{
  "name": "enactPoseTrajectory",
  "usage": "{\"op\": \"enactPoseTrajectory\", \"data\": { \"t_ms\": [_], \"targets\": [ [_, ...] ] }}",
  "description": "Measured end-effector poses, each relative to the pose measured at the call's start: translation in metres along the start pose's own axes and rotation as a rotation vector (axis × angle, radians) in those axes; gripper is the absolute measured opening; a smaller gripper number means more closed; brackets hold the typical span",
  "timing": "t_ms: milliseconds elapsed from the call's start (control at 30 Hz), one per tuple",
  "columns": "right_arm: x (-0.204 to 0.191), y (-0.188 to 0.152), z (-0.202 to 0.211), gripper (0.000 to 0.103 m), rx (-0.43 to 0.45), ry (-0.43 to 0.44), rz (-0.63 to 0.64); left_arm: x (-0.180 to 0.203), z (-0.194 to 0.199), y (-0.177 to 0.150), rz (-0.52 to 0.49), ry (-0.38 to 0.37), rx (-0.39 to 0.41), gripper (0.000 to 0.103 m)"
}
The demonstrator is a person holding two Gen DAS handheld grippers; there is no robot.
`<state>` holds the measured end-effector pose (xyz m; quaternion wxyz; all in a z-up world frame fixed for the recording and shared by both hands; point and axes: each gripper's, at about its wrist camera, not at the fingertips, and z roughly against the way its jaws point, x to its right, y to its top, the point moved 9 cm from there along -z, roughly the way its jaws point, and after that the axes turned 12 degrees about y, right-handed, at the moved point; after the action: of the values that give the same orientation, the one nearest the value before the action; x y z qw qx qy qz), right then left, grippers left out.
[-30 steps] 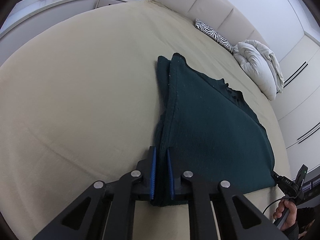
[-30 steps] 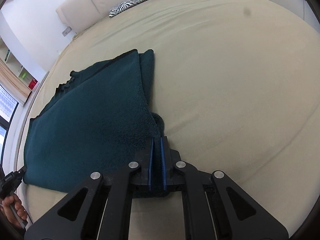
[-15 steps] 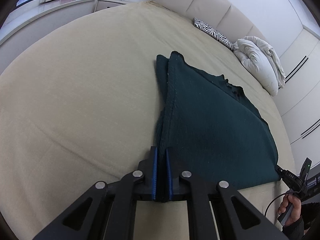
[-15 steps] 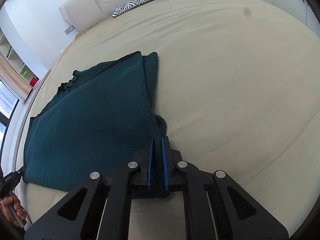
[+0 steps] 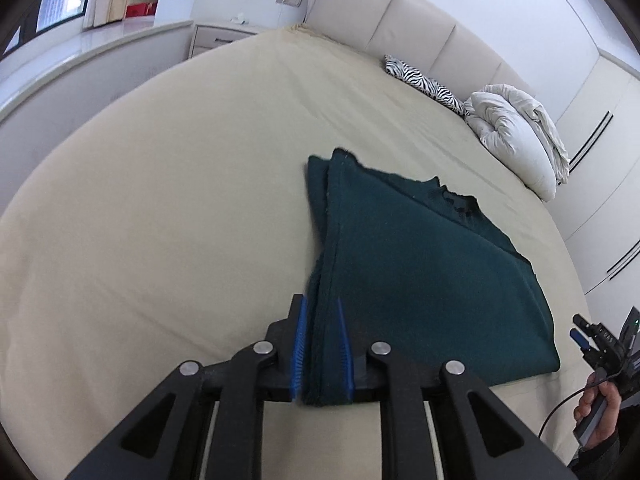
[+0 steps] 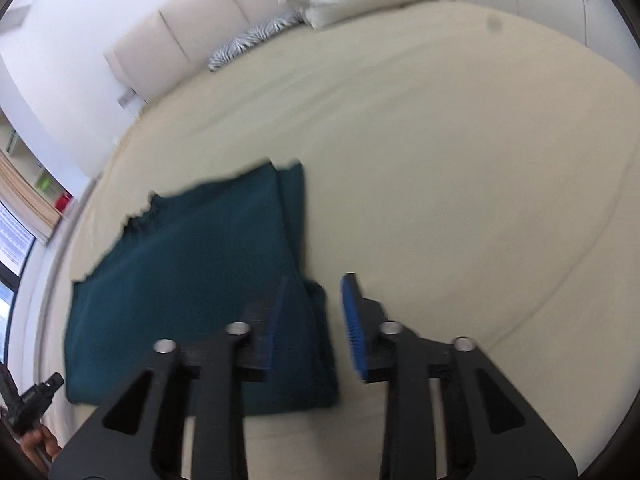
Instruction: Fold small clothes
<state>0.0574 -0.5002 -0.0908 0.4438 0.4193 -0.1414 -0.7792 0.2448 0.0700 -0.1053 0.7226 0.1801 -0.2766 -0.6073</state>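
Note:
A dark teal garment [image 5: 420, 264] lies folded flat on the beige bed; it also shows in the right wrist view [image 6: 192, 280]. My left gripper [image 5: 322, 344] has its blue pads a little apart, with the garment's near left corner lying between them. My right gripper [image 6: 316, 328] is open; its jaws stand wide apart above the garment's near right corner, and the right pad [image 6: 354, 332] is over bare sheet. The right wrist view is motion-blurred.
The beige bed sheet [image 5: 160, 220] spreads wide around the garment. A zebra-print cushion [image 5: 424, 80] and a white duvet bundle [image 5: 516, 136] lie by the headboard. A bedside cabinet [image 5: 216, 38] stands at far left. The person's other hand [image 5: 600, 408] shows at lower right.
Both grippers have opened and let go of the garment's near corners. The right gripper has opened wide and lifted back; the left has opened slightly. The garment now rests on the bed.

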Motion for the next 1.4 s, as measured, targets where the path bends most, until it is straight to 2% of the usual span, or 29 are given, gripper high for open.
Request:
{"op": "enactPoseTrajectory", "data": {
  "t_ms": [67,133,200,333,433,467,533,600,667,733,767,800,833,867,900,967,1033,1067,1100,1133,1200,1233,1300,1333,1367,1400],
  "targets": [
    [-0.033,0.007,-0.012,0.055,-0.01,0.095,0.037,0.02,0.002,0.019,-0.056,0.017,0.047,0.023],
    [-0.062,0.005,-0.033,0.055,-0.068,0.197,0.054,0.044,-0.003,0.038,-0.1,0.02,0.086,0.028],
    [-0.094,-0.001,-0.061,0.055,-0.133,0.315,0.043,0.07,-0.014,0.057,-0.145,0.027,0.118,0.029],
    [-0.142,-0.01,-0.122,0.055,-0.214,0.457,-0.001,0.118,-0.061,0.071,-0.248,0.044,0.08,0.029],
    [-0.16,-0.015,-0.166,0.055,-0.27,0.553,-0.107,0.126,-0.102,0.066,-0.271,0.095,0.023,0.029],
    [-0.162,-0.018,-0.182,0.055,-0.299,0.557,-0.133,0.121,-0.118,0.061,-0.281,0.13,-0.005,0.03],
    [-0.153,-0.017,-0.203,0.052,-0.306,0.529,-0.148,0.113,-0.132,0.054,-0.265,0.104,-0.004,0.032],
    [-0.139,-0.007,-0.209,0.039,-0.276,0.567,-0.204,0.108,-0.129,0.054,-0.242,0.069,0.012,0.032],
    [-0.108,0.015,-0.207,0.035,-0.203,0.58,-0.294,0.106,-0.126,0.053,-0.245,0.053,0.02,0.032],
    [-0.061,0.036,-0.203,0.036,-0.107,0.503,-0.349,0.103,-0.126,0.053,-0.23,0.021,0.024,0.032],
    [-0.039,0.044,-0.198,0.028,-0.072,0.491,-0.378,0.102,-0.126,0.053,-0.215,0.005,0.02,0.031],
    [-0.025,0.048,-0.194,0.024,-0.056,0.497,-0.409,0.099,-0.126,0.054,-0.2,-0.006,0.015,0.03],
    [-0.004,0.055,-0.184,0.023,-0.026,0.462,-0.445,0.099,-0.125,0.055,-0.188,-0.01,0.011,0.029],
    [0.006,0.06,-0.174,0.023,-0.002,0.425,-0.45,0.099,-0.121,0.054,-0.181,-0.004,0.01,0.029],
    [0.016,0.065,-0.161,0.03,0.025,0.365,-0.436,0.099,-0.117,0.053,-0.183,0.015,0.008,0.029],
    [0.022,0.064,-0.135,0.033,0.059,0.282,-0.425,0.101,-0.099,0.042,-0.196,0.049,0.008,0.03],
    [0.0,0.054,-0.12,0.033,0.046,0.364,-0.415,0.116,-0.07,0.028,-0.174,-0.034,0.009,0.032],
    [-0.028,0.041,-0.115,0.034,0.007,0.423,-0.383,0.125,-0.055,0.017,-0.192,-0.059,0.02,0.034],
    [-0.047,0.03,-0.113,0.034,-0.018,0.463,-0.359,0.135,-0.043,0.007,-0.22,-0.07,0.035,0.036],
    [-0.08,0.009,-0.111,0.034,-0.065,0.538,-0.325,0.143,-0.034,-0.004,-0.246,-0.078,0.043,0.041],
    [-0.133,-0.034,-0.119,0.042,-0.182,0.637,-0.267,0.149,-0.03,-0.024,-0.285,-0.074,0.036,0.043],
    [-0.153,-0.054,-0.124,0.046,-0.235,0.661,-0.24,0.148,-0.035,-0.032,-0.297,-0.061,0.014,0.043],
    [-0.178,-0.092,-0.142,0.046,-0.33,0.67,-0.201,0.139,-0.049,-0.041,-0.283,-0.033,-0.017,0.041],
    [-0.179,-0.104,-0.153,0.046,-0.362,0.651,-0.202,0.133,-0.052,-0.041,-0.273,-0.041,-0.017,0.032],
    [-0.171,-0.113,-0.164,0.042,-0.377,0.618,-0.219,0.127,-0.053,-0.04,-0.258,-0.046,-0.023,0.026],
    [-0.165,-0.114,-0.168,0.031,-0.371,0.613,-0.224,0.12,-0.05,-0.039,-0.236,-0.063,-0.034,0.026]
  ]
}}
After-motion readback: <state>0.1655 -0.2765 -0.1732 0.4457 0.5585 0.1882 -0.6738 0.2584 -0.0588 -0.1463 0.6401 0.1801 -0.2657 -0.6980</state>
